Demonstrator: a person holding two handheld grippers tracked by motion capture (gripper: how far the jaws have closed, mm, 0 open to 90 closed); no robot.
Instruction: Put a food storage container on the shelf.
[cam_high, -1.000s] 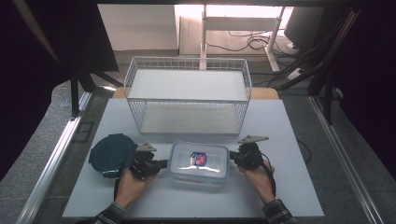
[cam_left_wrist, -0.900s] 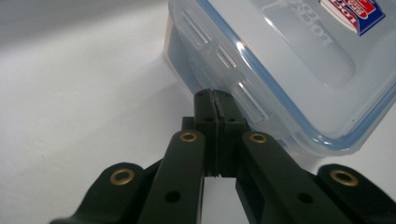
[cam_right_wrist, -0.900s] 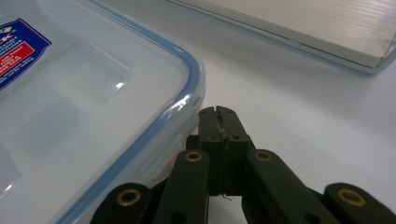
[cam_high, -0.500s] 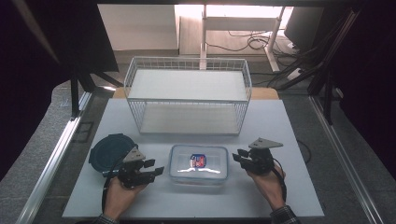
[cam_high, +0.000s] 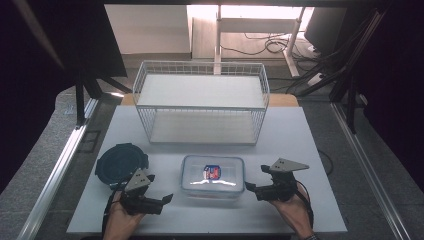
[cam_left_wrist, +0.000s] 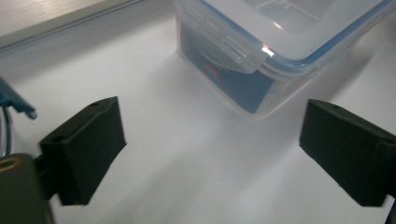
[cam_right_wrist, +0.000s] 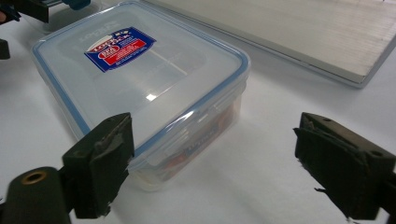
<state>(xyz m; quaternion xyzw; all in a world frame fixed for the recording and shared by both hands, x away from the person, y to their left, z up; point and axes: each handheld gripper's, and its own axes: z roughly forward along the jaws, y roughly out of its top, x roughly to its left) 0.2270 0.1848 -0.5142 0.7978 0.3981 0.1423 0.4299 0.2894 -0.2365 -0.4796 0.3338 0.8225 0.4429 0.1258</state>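
The box (cam_high: 213, 175) sits on the white table (cam_high: 310, 145), near the front edge. It is see-through, with a blue-edged lid and a red and blue sticker on top. In the high view it lies between the two claws. The left claw (cam_high: 169, 198) is just off its front left corner and does not touch it. The right claw (cam_high: 248, 186) points at its right side, very near, with a small gap. Both claws have just been opening, and nothing is between the jaws of either one. A round dark lid (cam_high: 121, 162) lies flat to the left of the box, just behind the left claw. A white wire basket (cam_high: 201, 102) stands farther back, well apart from the box. Nothing lies between the claws and the box.

In the left gripper view, the left claw (cam_left_wrist: 212, 149) has its two black jaws wide apart with bare table between them. The box (cam_left_wrist: 261, 51) is ahead and a bit to the right, and its side clip faces the claw.

In the right gripper view, the right claw (cam_right_wrist: 212, 158) is wide open too. The box (cam_right_wrist: 140, 88) sits ahead and to the left. Its near corner looks to be close by the left jaw, but I cannot tell if they touch. A pale board (cam_right_wrist: 299, 32) lies behind the box.
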